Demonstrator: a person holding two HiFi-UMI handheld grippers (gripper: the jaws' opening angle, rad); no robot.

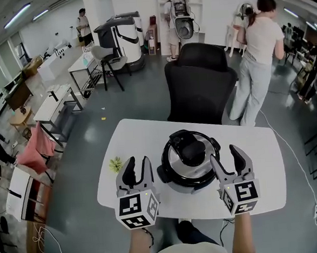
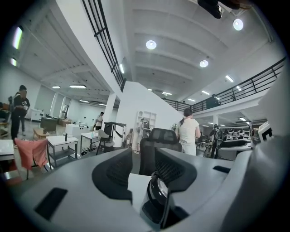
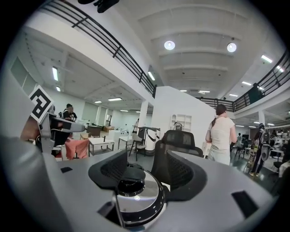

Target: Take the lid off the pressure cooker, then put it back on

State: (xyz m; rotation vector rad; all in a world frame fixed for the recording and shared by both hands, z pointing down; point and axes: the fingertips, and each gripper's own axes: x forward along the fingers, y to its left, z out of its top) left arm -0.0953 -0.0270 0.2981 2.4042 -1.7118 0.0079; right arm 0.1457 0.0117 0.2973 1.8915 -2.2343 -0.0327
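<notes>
The pressure cooker (image 1: 191, 161) stands on the white table (image 1: 137, 135), its silver lid on, with a black knob (image 1: 191, 148) on top. My left gripper (image 1: 138, 163) hovers just left of the cooker, jaws open and empty. My right gripper (image 1: 224, 154) hovers just right of it, also open and empty. The left gripper view has the cooker (image 2: 156, 199) low between the open jaws, partly hidden by the right finger. In the right gripper view the lid (image 3: 136, 195) and knob (image 3: 131, 176) sit ahead of the open jaws, apart from the pads.
A small green thing (image 1: 115, 164) lies on the table by the left gripper. A black office chair (image 1: 199, 82) stands behind the table, with a person (image 1: 259, 51) to its right. Desks and a pink cloth (image 1: 35, 148) are at the left.
</notes>
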